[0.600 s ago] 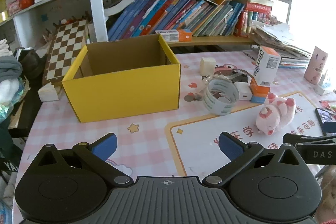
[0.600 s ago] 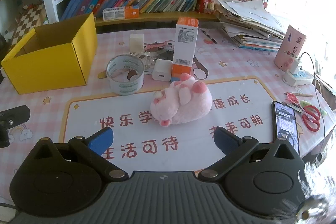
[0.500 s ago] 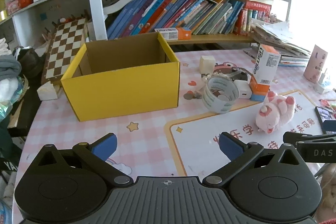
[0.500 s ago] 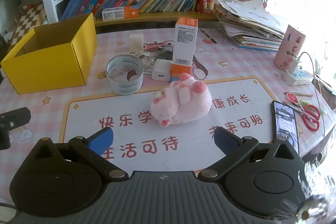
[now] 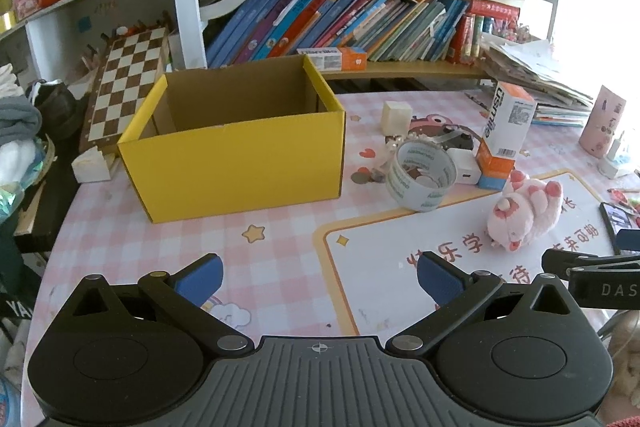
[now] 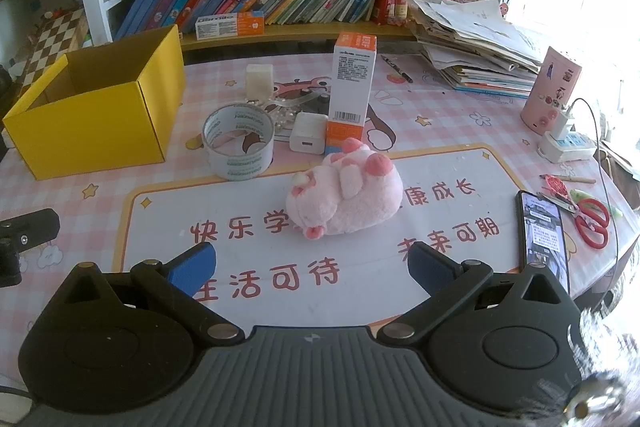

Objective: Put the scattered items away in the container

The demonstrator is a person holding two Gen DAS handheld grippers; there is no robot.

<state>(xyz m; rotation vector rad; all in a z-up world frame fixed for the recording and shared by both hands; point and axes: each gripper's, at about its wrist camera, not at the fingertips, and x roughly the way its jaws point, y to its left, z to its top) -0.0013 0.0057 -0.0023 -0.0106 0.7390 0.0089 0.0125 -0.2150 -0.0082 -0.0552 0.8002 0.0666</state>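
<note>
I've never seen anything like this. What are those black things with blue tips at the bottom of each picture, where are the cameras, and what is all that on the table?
There is no robot here. A person holds a two-finger gripper in each hand, and each carries a wide-angle camera looking forward along its fingers. One picture comes from the left gripper, the other from the right gripper. The blue tips are the finger pads. Both grippers are open and hold nothing.

On the pink checked table stands an open yellow box, the container for tidying. No items show in the part of its inside that is visible. Beside it lie a tape roll, a white charger, an upright carton, a small white cube and a pink plush toy, which lies straight ahead of the right gripper. A phone and scissors lie at the right edge.
</note>
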